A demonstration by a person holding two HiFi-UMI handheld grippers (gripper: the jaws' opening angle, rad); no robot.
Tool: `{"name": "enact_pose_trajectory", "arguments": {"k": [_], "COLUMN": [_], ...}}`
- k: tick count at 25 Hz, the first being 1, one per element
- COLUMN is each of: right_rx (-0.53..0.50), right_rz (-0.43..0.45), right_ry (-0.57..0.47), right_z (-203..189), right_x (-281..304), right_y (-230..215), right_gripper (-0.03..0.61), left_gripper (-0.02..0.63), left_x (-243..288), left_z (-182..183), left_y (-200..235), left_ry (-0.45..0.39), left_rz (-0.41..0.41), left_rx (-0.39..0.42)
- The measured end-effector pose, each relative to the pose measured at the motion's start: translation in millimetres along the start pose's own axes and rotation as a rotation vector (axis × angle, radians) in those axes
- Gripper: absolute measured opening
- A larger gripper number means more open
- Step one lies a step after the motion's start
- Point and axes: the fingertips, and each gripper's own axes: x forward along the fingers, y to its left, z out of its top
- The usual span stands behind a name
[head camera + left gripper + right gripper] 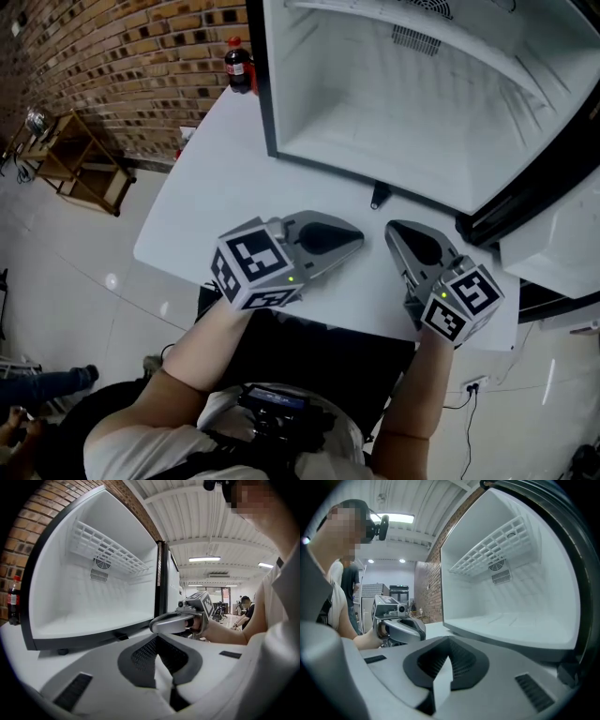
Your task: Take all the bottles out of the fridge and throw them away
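Red-capped dark cola bottle (238, 66) is spotted beside the empty white fridge (403, 122); left hand-held gripper (356, 240) and right hand-held gripper (391, 228) are closed tight on nothing, so jaws should be spread before reaching.

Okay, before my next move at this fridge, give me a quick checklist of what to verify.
1. Fridge open: ok.
2. Fridge emptied of bottles: ok, none visible inside.
3. Left gripper free: ok, jaws shut, nothing between them.
4. Right gripper free: ok, jaws shut, nothing between them.
5. All bottles thrown away: not ok, a cola bottle stands upright on the table beside the fridge.
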Motion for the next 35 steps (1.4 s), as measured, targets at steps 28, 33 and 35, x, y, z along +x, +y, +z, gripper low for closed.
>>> {"name": "enact_pose_trajectory", "arguments": {"k": [28, 33, 35], "right_rx": [-0.012, -0.003, -0.001], "right_rz": [0.063, 0.060, 0.060], "right_ry": [0.004, -0.002, -0.002], "right_z": [-3.5, -1.9, -2.2], "right_x": [6.2, 6.7, 6.7], "right_y": [8.5, 8.5, 8.6], "right_gripper": [0.000, 0.000, 0.000], "left_gripper": [0.014, 0.014, 0.014], "left_x": [-5.5, -5.2, -5.4], "left_z": [0.6, 1.1, 0.7], "left_y": [10.2, 10.7, 10.6], "left_ry": [-0.008, -0.015, -0.007], "left_rz": [0.066, 0.065, 0.067], "left_rx": [-0.008, -0.010, -0.008]}}
